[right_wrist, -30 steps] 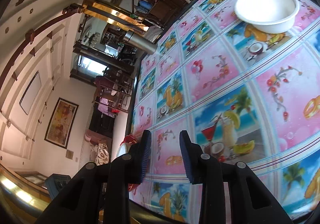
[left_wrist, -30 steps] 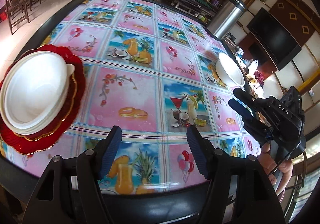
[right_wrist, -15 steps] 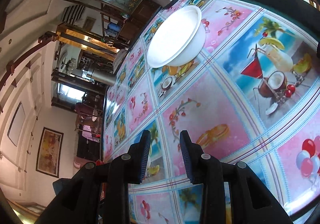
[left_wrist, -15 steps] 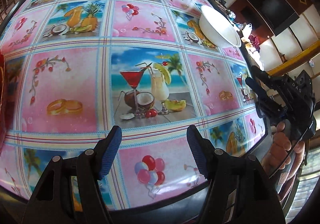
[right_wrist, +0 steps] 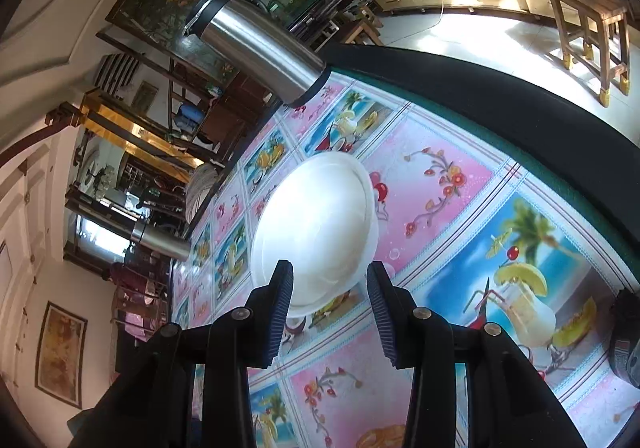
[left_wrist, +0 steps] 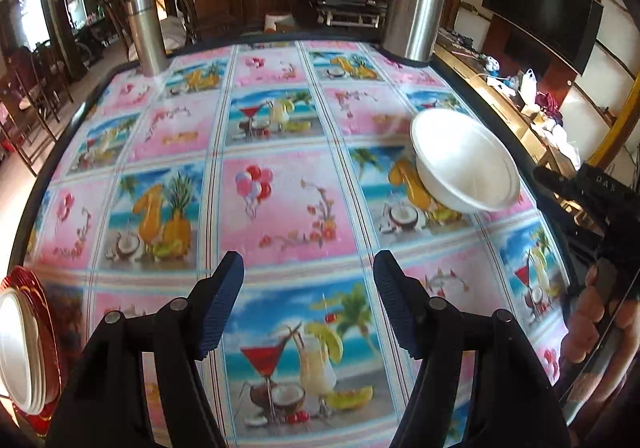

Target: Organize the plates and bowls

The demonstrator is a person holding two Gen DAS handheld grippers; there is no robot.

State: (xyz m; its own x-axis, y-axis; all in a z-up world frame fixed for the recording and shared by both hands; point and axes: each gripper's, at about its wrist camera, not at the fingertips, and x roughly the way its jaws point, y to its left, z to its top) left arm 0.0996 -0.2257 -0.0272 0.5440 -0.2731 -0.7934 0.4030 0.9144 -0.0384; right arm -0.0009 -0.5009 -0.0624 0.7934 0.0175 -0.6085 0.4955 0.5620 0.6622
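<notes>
A lone white bowl [left_wrist: 468, 164] stands upright on the patterned tablecloth [left_wrist: 280, 208] near the table's right edge. In the right wrist view the same bowl [right_wrist: 316, 216] fills the space just ahead of my right gripper [right_wrist: 330, 268]. Its jaws are opening, and the pads do not press on the bowl. My left gripper [left_wrist: 309, 260] hovers open over the cloth with nothing between its fingers, well left of the bowl. A stack of white plates [left_wrist: 14, 348] on a red plate [left_wrist: 42, 312] sits at the far left edge.
A tall steel flask [left_wrist: 416, 0] stands at the table's far right corner and a steel tumbler [left_wrist: 146, 36] at the far left. The table's dark rim [right_wrist: 520, 116] runs close behind the bowl. A hand [left_wrist: 592, 328] holds the right gripper off the table's right side.
The right gripper has closed in on the white bowl and its jaws have widened. The left gripper's view has swung, so the bowl looks nearer and the plate stack shows again at the left edge.
</notes>
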